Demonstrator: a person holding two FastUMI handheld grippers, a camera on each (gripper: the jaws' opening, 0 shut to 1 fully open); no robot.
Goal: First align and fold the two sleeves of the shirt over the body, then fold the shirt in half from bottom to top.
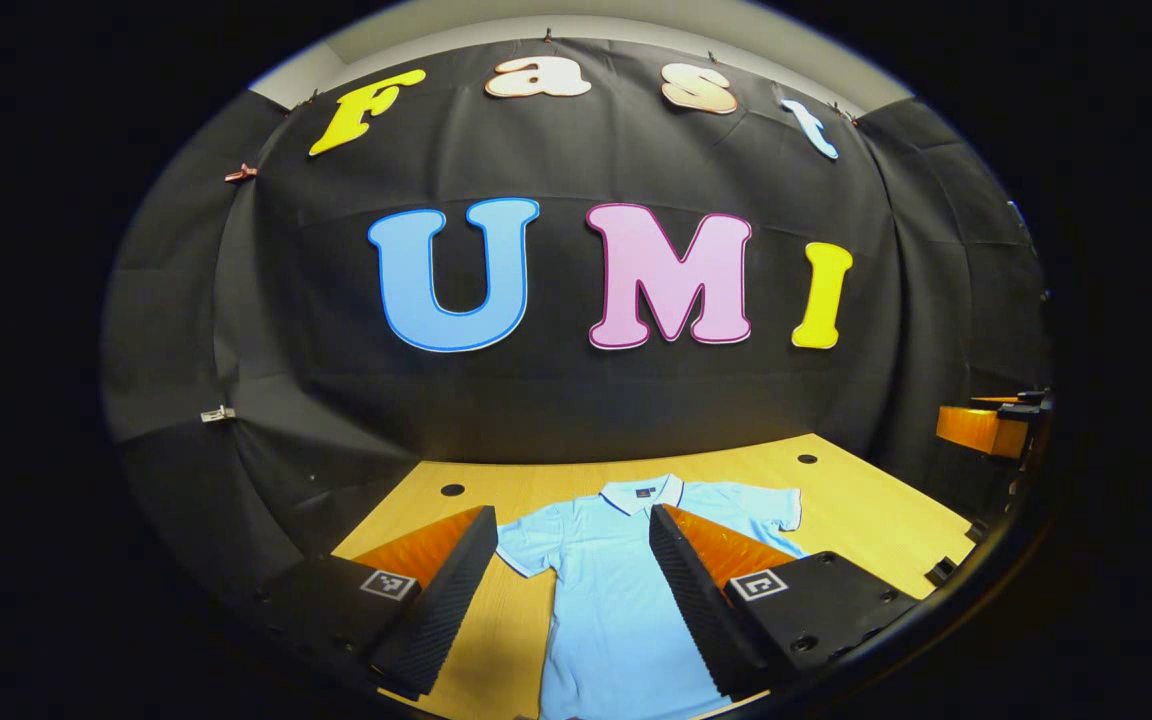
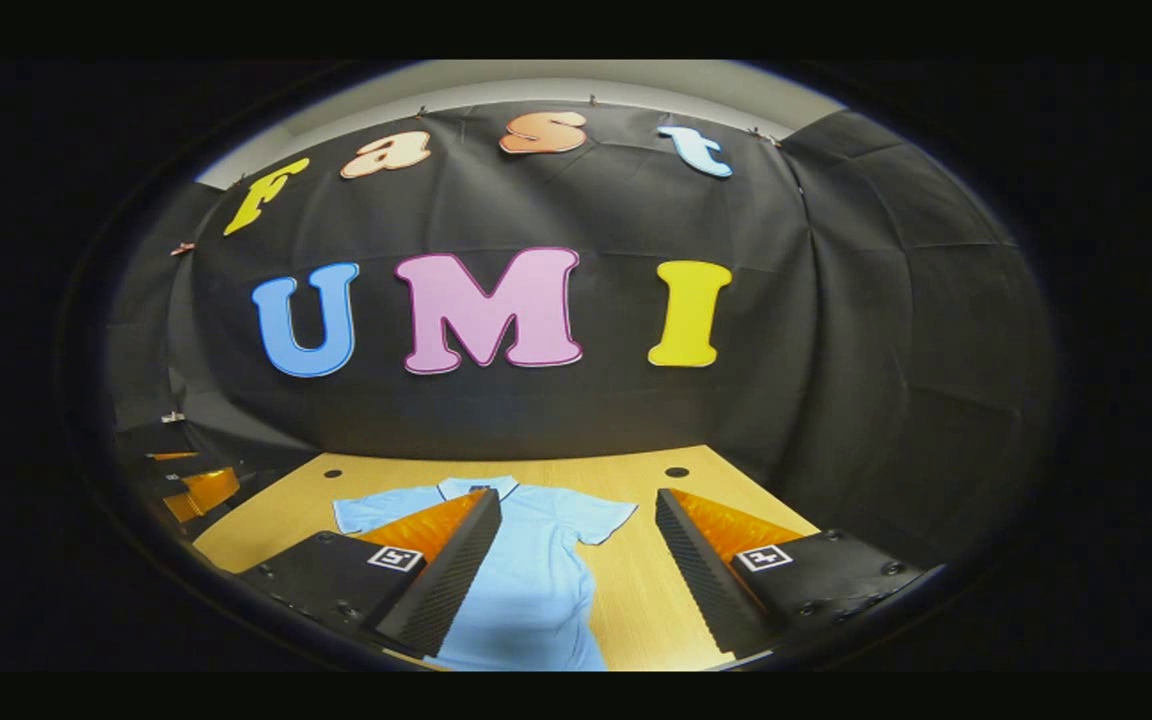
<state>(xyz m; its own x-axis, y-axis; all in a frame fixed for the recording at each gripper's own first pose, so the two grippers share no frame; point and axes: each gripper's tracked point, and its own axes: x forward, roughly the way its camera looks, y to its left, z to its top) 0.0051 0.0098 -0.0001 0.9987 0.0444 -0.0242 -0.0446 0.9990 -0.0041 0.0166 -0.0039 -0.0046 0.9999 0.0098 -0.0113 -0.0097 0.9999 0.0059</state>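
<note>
- A light blue polo shirt (image 1: 616, 590) lies flat and face up on the wooden bench (image 1: 866, 510), collar toward the far black cloth wall, hem toward the near edge.
- Both short sleeves are spread out to the sides, unfolded; the left sleeve (image 1: 526, 550) and the right sleeve (image 1: 761, 505) each rest flat on the wood.
- The collar (image 1: 641, 492) has a white trim and lies closed at the neck.
- The left gripper (image 1: 568, 600) hangs above the near part of the shirt, its jaws wide apart and holding nothing; in the left gripper view the shirt's body shows in the gap between the two fingers.
- The right gripper (image 2: 576, 585) is also above the bench, jaws wide apart and empty; in the right gripper view its gap frames the shirt's right side and bare wood beside it.
- In the right gripper view one finger overlaps the shirt's chest, and the other stands over bare bench to the side of the garment.
- Whether either gripper touches the cloth cannot be told.
- Round dark holes (image 1: 452, 490) sit in the bench near its far corners.
- At the edge of each view, part of the other gripper shows, well apart from the shirt.
</note>
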